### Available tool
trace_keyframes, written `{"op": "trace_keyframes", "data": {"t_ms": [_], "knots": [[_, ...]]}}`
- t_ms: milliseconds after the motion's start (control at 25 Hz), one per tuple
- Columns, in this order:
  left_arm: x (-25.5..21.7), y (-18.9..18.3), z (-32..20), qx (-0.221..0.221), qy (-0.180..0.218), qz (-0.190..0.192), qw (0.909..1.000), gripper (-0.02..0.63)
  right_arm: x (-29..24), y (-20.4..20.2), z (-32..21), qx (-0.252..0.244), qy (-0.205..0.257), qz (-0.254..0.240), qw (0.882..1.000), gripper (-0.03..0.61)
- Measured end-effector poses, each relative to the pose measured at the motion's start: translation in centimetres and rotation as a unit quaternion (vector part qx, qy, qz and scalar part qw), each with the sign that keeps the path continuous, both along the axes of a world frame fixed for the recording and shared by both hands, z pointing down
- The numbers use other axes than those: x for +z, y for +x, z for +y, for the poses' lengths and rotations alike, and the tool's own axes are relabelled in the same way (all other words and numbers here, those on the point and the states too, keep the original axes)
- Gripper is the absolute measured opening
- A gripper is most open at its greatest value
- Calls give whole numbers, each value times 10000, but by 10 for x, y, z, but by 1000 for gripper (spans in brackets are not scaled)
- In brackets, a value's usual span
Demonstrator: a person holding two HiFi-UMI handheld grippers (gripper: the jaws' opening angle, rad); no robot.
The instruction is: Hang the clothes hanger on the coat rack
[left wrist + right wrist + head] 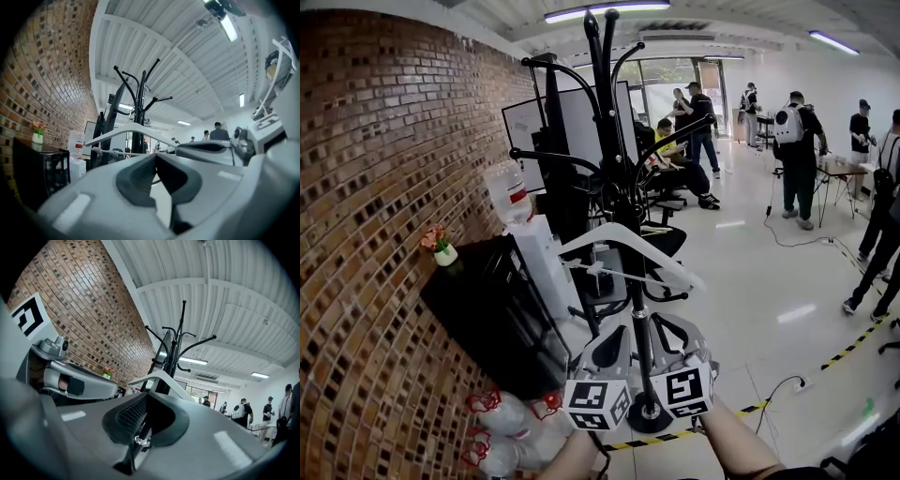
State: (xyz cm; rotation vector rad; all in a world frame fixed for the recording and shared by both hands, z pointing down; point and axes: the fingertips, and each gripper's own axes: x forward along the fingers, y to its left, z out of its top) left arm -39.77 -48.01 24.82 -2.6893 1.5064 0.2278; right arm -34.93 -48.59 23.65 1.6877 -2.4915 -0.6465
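A brick wall [375,187] fills the 9 o'clock side, where a black cabinet [487,309] carries a small flower pot [442,251] and a water dispenser [539,258] stands just beside the coat rack [605,94]. Dead centre, the white clothes hanger [592,240] sits against the rack's black pole. Its long axis runs 9 to 3 and its hook is hidden, so whether it already rides a peg cannot be told.

Low at 6 o'clock, the left gripper [154,157] has its jaws pressed together on nothing. The right gripper [145,397] is likewise closed, with a thin dark rod [140,430] showing under its pads, probably the rack's pole beyond. The hanger lies at 12 o'clock from both, the right seemingly nearer, with the pole between them as the one obstruction. People [797,159] stand well apart at 2 o'clock.
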Motion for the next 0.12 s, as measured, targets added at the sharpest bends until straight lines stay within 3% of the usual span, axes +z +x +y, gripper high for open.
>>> {"op": "trace_keyframes", "data": {"t_ms": [120], "knots": [[-6,-5,-2,-115,118,82,9998,5,0,3,-1,58,-14,6,10000,8]]}}
